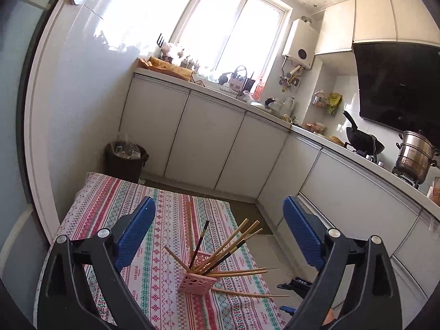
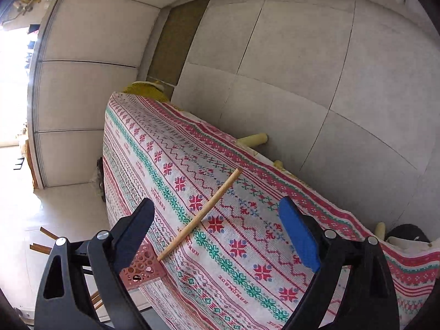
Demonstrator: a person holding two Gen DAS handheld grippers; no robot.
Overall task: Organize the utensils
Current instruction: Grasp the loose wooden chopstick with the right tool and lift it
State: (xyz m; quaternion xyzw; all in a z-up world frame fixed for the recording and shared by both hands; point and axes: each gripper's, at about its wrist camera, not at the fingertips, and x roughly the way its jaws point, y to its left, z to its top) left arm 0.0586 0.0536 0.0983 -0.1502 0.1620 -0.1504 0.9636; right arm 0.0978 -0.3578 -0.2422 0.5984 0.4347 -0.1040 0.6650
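A pink perforated basket (image 1: 196,277) stands on the patterned tablecloth (image 1: 115,206) and holds several wooden and dark chopsticks (image 1: 228,244) fanning out. One loose chopstick (image 1: 249,293) lies beside the basket, another (image 1: 189,220) lies behind it. My left gripper (image 1: 217,236) is open and empty, above and in front of the basket. My right gripper (image 2: 216,233) is open and empty, over a single wooden chopstick (image 2: 202,214) lying on the cloth (image 2: 247,233). The basket's corner (image 2: 141,268) shows by its left finger. The right gripper's tips show in the left wrist view (image 1: 291,294).
Kitchen cabinets (image 1: 209,143) run along the back and right, with a stove, wok (image 1: 363,140) and steel pot (image 1: 415,154). A dark bin (image 1: 126,159) stands beyond the table's far end. Tiled floor (image 2: 302,68) lies past the table edge.
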